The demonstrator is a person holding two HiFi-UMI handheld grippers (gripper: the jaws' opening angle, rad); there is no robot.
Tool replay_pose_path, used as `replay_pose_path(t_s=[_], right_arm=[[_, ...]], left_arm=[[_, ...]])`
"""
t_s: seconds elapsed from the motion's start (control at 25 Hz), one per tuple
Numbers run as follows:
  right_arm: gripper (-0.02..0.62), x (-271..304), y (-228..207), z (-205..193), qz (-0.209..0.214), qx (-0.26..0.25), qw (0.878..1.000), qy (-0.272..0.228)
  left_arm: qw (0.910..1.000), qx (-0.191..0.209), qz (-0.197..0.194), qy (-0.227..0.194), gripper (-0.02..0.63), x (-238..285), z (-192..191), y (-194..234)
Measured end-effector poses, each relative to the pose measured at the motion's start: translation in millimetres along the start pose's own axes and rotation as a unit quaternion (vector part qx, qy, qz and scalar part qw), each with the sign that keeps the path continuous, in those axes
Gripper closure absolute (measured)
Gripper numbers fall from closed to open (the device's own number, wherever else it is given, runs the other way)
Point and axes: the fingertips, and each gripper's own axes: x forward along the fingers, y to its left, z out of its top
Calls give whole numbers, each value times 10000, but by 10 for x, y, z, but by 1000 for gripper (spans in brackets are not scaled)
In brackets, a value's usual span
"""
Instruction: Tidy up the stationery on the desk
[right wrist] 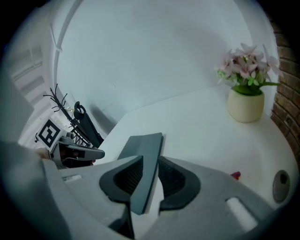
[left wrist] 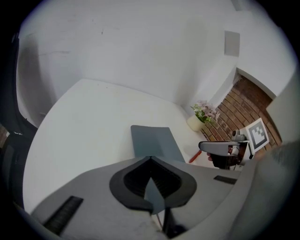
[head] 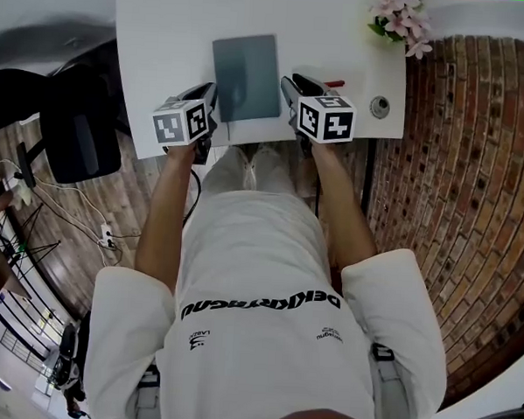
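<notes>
Bench (head: 166,33), white: 1 grey notebook (head: 245,76) at the middle of its near edge.
Left gripper (left wrist: 150,161): fingers (left wrist: 129,180) pressed together on a thin sliver of the notebook's near-left corner.
Right gripper (right wrist: 149,173): fingers (right wrist: 122,180) spread, the notebook's near-right corner between them, a gap beside 1 finger.
Red pen (head: 335,83): just right of the right gripper.
Flowers (head: 400,17): far-right corner.

In the head view, 2 bare forearms reach from mid-frame toward the upper centre, the left forearm (head: 167,212) and the right forearm (head: 339,204) nearly parallel. The left gripper (head: 212,96) has its jaws pressed together on a thin edge of the notebook (head: 245,76). The right gripper (head: 290,85) holds its jaws apart, straddling the notebook's opposite edge, with 1 pad clear of it.
</notes>
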Motion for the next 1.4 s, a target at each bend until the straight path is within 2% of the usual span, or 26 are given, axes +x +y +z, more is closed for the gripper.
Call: replay_pose_path(t_s=[0.2, 0.4, 0.48, 0.56, 0.64, 0.68, 0.76, 0.84, 0.88, 0.92, 0.96, 1.0, 1.04, 1.08, 1.12, 1.16, 1.24, 1.32, 1.4], right_arm=[[499, -296, -55, 138, -87, -301, 9994, -145], [499, -489, -183, 160, -253, -667, 9973, -197], [499, -524, -237, 126, -337, -1034, 9940, -93], [499, -531, -278, 79, -419, -1662, 9852, 96], [498, -529, -305, 28, -535, -2585, 9638, 384], [497, -534, -313, 1, -610, -3135, 9460, 553], [497, -541, -351, -78, -778, -4294, 8955, 881], [492, -524, -424, -178, -888, -5199, 8414, 1177], [491, -515, -463, -224, -913, -5428, 8247, 1299], [491, -511, -501, -260, -923, -5433, 8229, 1386], [492, -508, -536, -278, -919, -5152, 8402, 1420], [492, -503, -575, -275, -893, -4543, 8754, 1390], [494, -495, -624, -261, -846, -3635, 9187, 1291], [494, -486, -687, -245, -793, -2553, 9568, 1144], [494, -477, -752, -235, -749, -1477, 9812, 989], [494, -466, -809, -235, -717, -555, 9922, 855], [474, -424, -887, -262, -681, 720, 9927, 687], [457, -366, -922, -303, -648, 1628, 9826, 617], [457, -322, -944, -355, -633, 2478, 9652, 540]], left_arm=[[9982, 179, 13, -572, 607, -311, 208, -209], [9914, 552, -67, -1184, 607, -585, 363, -465], [9882, 679, -184, -1363, 607, -687, 375, -588], [9854, 769, -290, -1489, 607, -789, 366, -703], [9829, 842, -398, -1590, 607, -892, 358, -813], [9815, 881, -453, -1636, 607, -945, 356, -866], [9788, 987, -540, -1714, 608, -1047, 349, -959], [9761, 1103, -584, -1781, 607, -1126, 351, -1017], [9750, 1140, -594, -1811, 607, -1155, 351, -1032], [9744, 1154, -593, -1836, 607, -1179, 345, -1037], [9741, 1147, -584, -1858, 607, -1198, 335, -1032], [9741, 1125, -565, -1877, 607, -1213, 326, -1019], [9744, 1089, -539, -1891, 607, -1224, 316, -999], [9749, 1042, -511, -1898, 607, -1231, 307, -976], [9756, 993, -484, -1899, 607, -1234, 298, -953], [9761, 951, -460, -1899, 607, -1236, 290, -932], [9769, 898, -414, -1893, 607, -1240, 285, -888], [9774, 866, -382, -1891, 607, -1245, 302, -847], [9775, 834, -366, -1900, 607, -1247, 320, -820]])
